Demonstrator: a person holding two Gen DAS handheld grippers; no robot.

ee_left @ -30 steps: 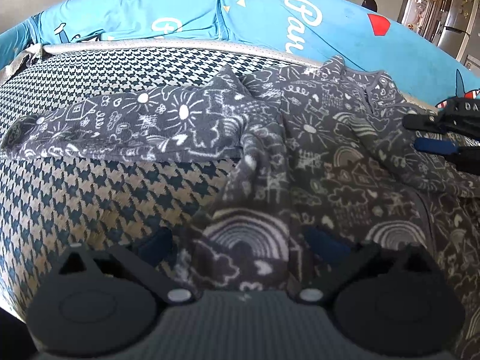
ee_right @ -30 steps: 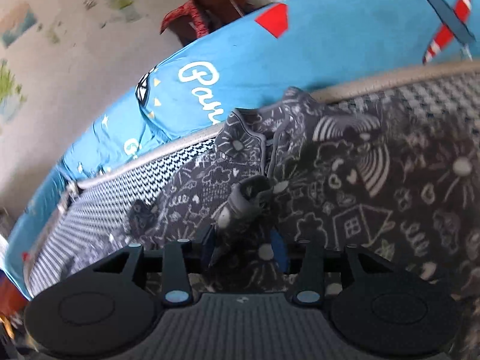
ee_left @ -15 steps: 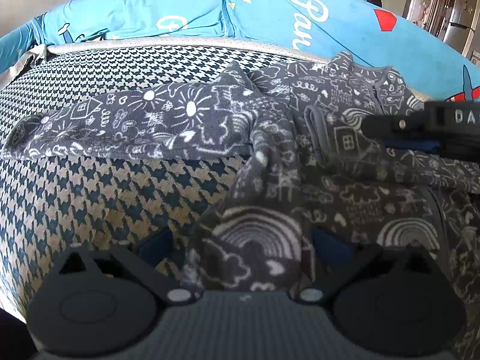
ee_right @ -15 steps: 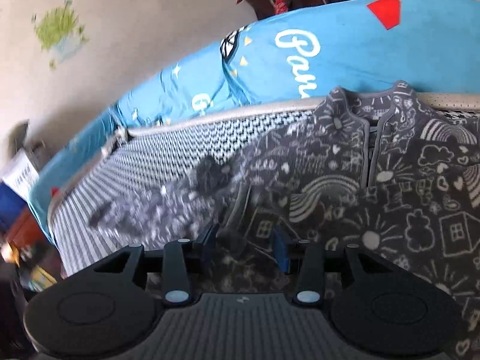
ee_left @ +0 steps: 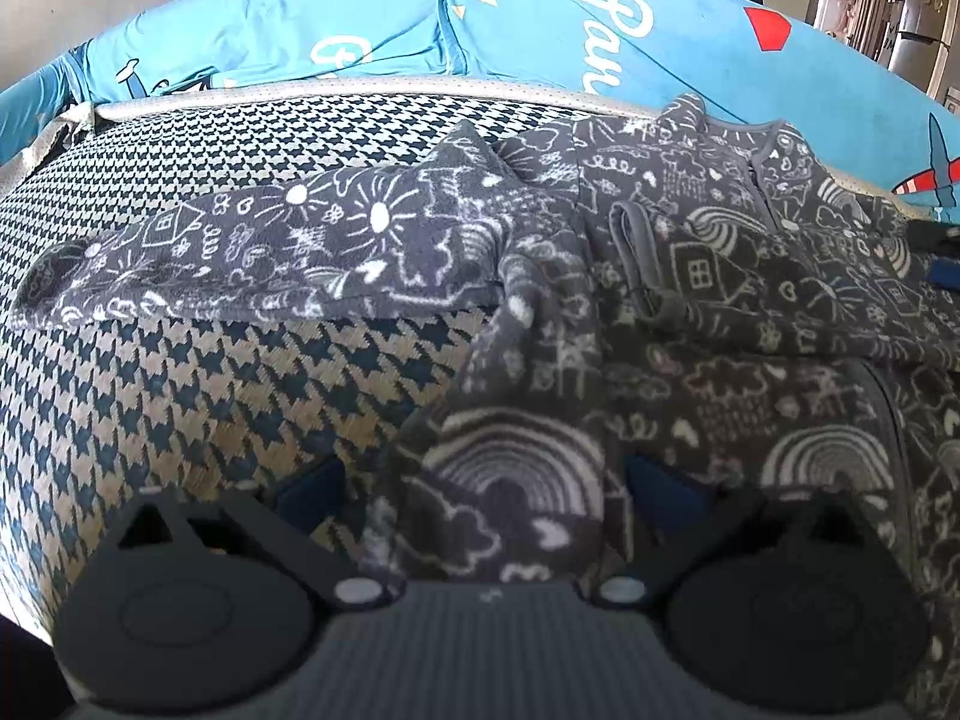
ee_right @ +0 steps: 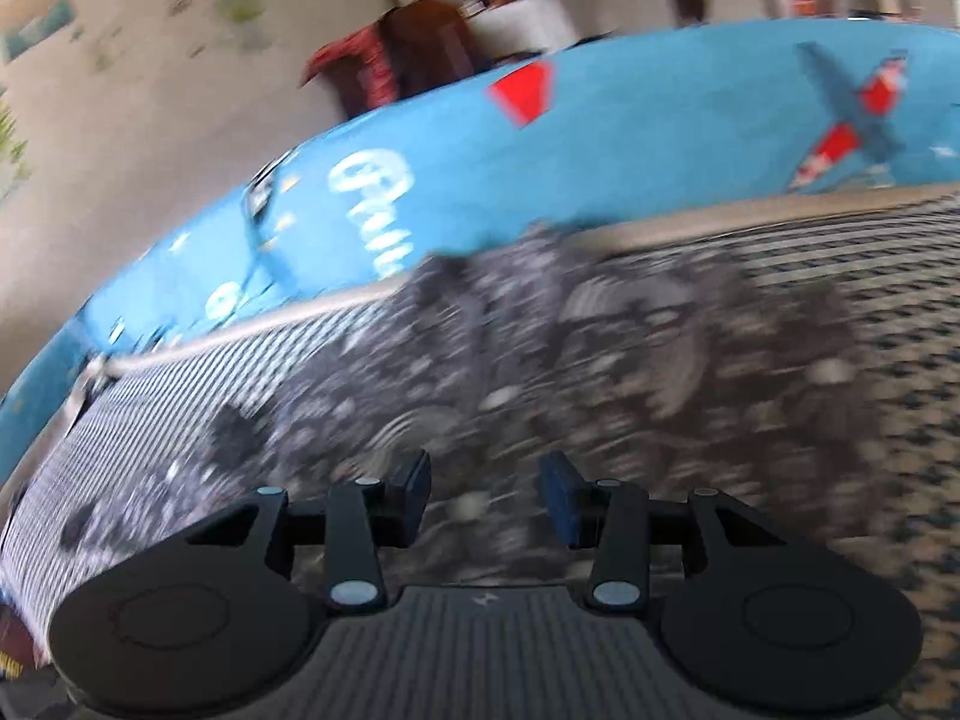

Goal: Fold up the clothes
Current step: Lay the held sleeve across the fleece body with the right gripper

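Sharp in the left view only: one grey doodle-print garment [ee_left: 630,276] spread across the frame's centre and right, a sleeve [ee_left: 252,264] stretched to the left, a fold of hem lying between the wide-apart fingers of the left gripper [ee_left: 486,489], grip on it impossible to judge. Blurred in the right view: same garment, right gripper [ee_right: 485,501] parted and empty at lower centre. Below, one houndstooth cover [ee_left: 180,396]; behind, one blue sheet [ee_left: 372,30]; beige wall [ee_right: 150,138] upper left.

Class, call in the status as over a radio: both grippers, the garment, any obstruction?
Left gripper open, astride the grey doodle-print garment. Right gripper open, empty, view blurred. Garment spread on checked cover, one sleeve out. Nothing in the way.
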